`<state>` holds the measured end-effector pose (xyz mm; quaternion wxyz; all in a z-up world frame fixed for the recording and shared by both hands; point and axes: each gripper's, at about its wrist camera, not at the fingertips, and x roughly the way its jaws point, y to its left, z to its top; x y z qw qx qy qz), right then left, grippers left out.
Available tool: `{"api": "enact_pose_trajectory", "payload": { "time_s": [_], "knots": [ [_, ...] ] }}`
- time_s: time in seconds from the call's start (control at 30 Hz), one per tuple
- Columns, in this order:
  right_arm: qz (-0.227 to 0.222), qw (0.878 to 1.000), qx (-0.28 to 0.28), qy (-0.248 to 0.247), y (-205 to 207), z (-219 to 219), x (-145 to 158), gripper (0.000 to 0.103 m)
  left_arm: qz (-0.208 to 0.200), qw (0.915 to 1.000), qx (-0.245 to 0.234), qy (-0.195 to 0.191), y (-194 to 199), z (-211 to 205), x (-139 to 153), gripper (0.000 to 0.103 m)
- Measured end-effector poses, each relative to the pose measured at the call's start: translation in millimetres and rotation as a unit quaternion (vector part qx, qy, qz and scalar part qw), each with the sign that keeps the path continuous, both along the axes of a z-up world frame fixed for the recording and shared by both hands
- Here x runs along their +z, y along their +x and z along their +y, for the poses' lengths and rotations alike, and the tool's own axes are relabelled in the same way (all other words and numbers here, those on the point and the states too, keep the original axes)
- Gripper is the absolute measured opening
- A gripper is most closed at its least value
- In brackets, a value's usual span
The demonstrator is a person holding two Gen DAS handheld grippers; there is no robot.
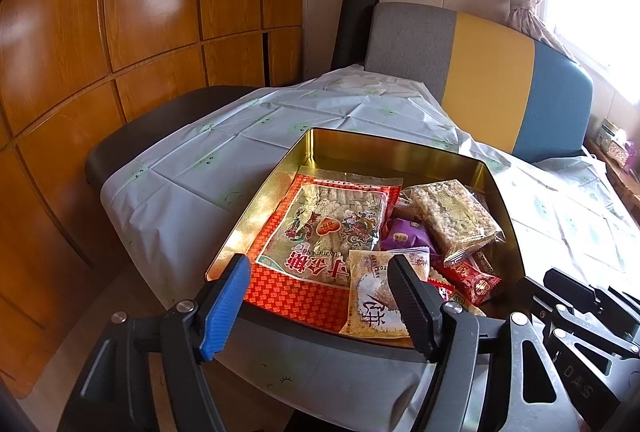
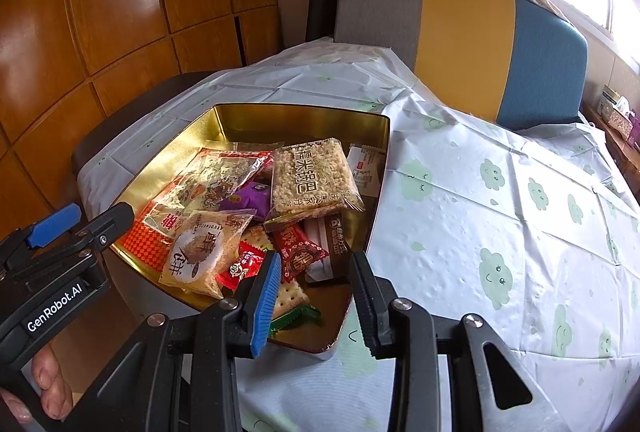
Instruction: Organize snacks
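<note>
Inspection finds both my tongs released and carrying nothing. My left gripper [image 1: 320, 284] hangs with its jaws spread above the near rim of the gold tin [image 1: 400, 146], roughly over the round-cake packet [image 1: 374, 296]. My right gripper [image 2: 314, 284] stands parted at the tin's near right corner, over the cracker packet [image 2: 290, 296].

The snacks sit inside the tin on the cloud-print tablecloth [image 2: 500, 212]. The large red-and-gold bag [image 1: 332, 220] lies flat on the left, presumably as a base layer. The puffed-rice bar [image 2: 310, 178] leans across the smaller sweets, including a purple packet [image 2: 250, 200] and a red wrapped sweet [image 2: 298, 254].

I judge the contents gathered but loosely heaped, so some straightening may remain.
</note>
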<state>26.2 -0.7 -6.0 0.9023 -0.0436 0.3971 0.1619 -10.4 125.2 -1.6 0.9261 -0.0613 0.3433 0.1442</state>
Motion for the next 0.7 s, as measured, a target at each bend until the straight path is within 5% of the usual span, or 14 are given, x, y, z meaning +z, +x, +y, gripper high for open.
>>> {"api": "enact_pose_trajectory", "payload": {
  "time_s": [0.7],
  "knots": [
    [-0.009, 1.0, -0.002, 0.002, -1.9, -0.7, 2.9, 0.036, -0.004, 1.0, -0.006, 0.005, -2.0, -1.5, 4.2, 0.072]
  ]
}}
